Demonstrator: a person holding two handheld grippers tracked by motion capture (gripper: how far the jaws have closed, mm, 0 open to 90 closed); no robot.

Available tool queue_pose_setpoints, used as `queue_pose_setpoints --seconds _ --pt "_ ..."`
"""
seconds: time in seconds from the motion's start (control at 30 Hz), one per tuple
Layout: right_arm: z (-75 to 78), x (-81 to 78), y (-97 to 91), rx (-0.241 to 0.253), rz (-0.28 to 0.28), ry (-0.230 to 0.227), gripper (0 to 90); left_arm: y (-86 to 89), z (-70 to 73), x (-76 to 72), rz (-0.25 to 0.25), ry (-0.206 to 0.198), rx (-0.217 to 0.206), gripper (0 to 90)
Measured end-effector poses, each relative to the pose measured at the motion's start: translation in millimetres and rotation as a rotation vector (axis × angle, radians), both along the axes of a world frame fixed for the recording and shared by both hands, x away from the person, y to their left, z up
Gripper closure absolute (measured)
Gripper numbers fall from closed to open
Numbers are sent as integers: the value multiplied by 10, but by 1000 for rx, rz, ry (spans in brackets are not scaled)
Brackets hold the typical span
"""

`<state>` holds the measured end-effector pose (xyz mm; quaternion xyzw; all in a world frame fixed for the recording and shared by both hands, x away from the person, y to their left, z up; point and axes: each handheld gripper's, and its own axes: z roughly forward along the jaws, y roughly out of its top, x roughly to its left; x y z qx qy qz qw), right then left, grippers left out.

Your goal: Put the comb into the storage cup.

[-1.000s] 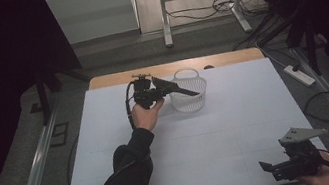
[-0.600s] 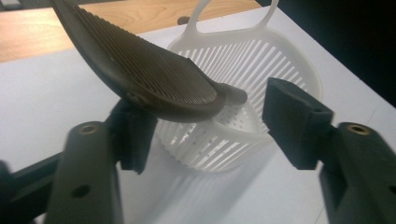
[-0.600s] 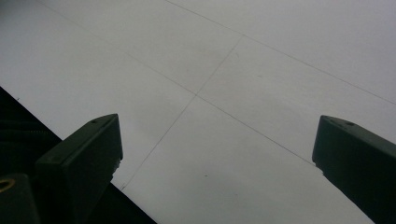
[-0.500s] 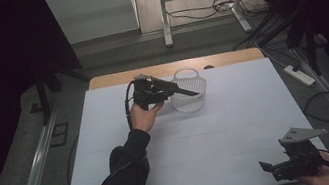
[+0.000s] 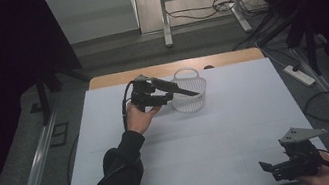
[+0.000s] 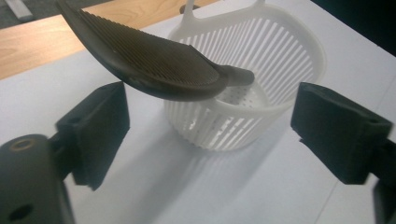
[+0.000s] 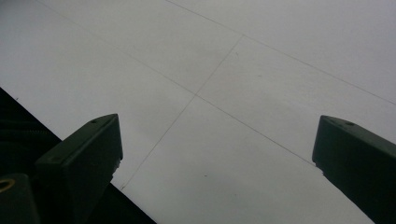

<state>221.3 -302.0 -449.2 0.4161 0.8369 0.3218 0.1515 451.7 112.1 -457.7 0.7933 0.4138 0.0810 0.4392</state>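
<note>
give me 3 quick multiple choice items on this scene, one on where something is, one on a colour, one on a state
1. Where is the basket?
A. far side of the table, near the wooden edge
B. near right corner
C. on the floor

2. What colour is the basket?
A. red
B. white
C. black

3. How do the right gripper jaws stand?
A. shut on a cloth
B. shut on nothing
C. open

Key: 1 A, the high view shows it by the far wooden strip; 2 B, its slatted wall is white; 3 C, the right gripper view shows jaws wide apart over bare table.
</note>
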Motion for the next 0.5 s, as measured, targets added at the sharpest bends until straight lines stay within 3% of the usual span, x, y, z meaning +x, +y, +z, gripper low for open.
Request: queue_pose_setpoints --seconds 0.5 --pt "1 -1 0 1 -3 -1 20 28 -16 -119 -41 -10 62 41"
